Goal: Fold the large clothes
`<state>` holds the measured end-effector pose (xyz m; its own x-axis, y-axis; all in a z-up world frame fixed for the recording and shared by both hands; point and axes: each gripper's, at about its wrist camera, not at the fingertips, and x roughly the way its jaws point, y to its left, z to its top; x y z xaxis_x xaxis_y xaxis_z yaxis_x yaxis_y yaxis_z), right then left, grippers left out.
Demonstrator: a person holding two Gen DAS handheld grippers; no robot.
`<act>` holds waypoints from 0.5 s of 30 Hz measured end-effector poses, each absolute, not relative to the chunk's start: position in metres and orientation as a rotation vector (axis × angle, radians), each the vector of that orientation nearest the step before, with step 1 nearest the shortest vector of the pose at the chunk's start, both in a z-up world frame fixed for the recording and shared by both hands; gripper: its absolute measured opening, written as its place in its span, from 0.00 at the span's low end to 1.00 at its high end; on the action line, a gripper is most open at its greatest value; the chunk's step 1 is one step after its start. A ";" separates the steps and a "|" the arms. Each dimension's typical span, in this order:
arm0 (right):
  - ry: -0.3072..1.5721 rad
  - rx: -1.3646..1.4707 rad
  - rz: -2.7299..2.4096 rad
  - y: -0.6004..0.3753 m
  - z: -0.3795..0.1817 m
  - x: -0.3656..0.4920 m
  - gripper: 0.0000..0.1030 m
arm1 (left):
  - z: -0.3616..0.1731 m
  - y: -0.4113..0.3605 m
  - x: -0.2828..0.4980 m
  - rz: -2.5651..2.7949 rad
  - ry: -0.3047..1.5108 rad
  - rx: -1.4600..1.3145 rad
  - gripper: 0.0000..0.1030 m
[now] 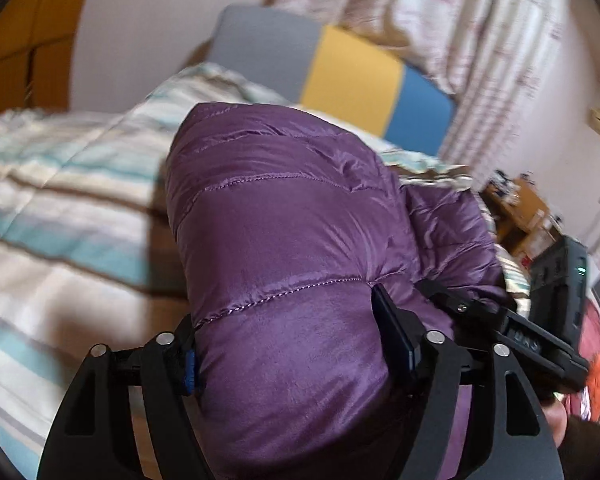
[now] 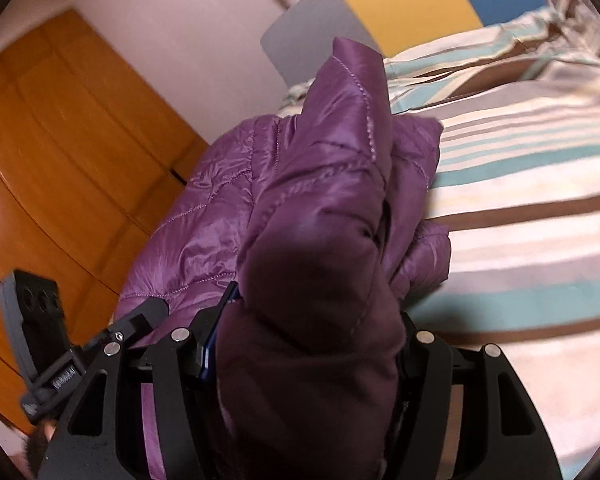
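A folded purple quilted puffer jacket (image 1: 280,208) is held up over the bed. My left gripper (image 1: 288,340) is shut on a thick puffy fold of it, with a finger pressed into each side. In the right wrist view the same jacket (image 2: 320,160) bulges between the fingers of my right gripper (image 2: 312,328), which is shut on another bunched part. The two grippers are close together: the right one's body (image 1: 540,320) shows at the right edge of the left wrist view, and the left one's body (image 2: 40,340) at the lower left of the right wrist view. The jacket hides both sets of pads.
A striped duvet (image 1: 60,200) (image 2: 520,200) in white, teal and brown covers the bed under the jacket. A grey, yellow and blue headboard (image 1: 352,76) stands behind, with curtains (image 1: 480,20) to the right. Wooden wardrobe doors (image 2: 60,140) are on one side, a cluttered desk (image 1: 516,208) on the other.
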<state>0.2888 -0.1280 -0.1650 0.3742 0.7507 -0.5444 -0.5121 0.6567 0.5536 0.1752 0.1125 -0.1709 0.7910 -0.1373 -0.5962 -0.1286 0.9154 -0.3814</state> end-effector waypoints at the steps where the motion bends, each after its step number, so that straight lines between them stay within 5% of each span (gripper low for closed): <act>1: 0.850 0.270 0.808 -0.121 -0.166 0.288 0.68 | -0.179 0.120 0.175 0.011 0.678 -0.444 0.77; 3: 0.831 0.171 0.766 -0.107 -0.170 0.286 0.72 | -0.187 0.123 0.172 0.044 0.677 -0.413 0.87; 15: 0.827 0.103 0.637 -0.118 -0.182 0.267 0.91 | -0.186 0.106 0.170 0.116 0.653 -0.294 0.89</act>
<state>0.2670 -0.1177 -0.1824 0.5032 0.5651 -0.6538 -0.4874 0.8103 0.3253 0.1701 0.1056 -0.1858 0.7895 0.0140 -0.6135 -0.1978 0.9522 -0.2329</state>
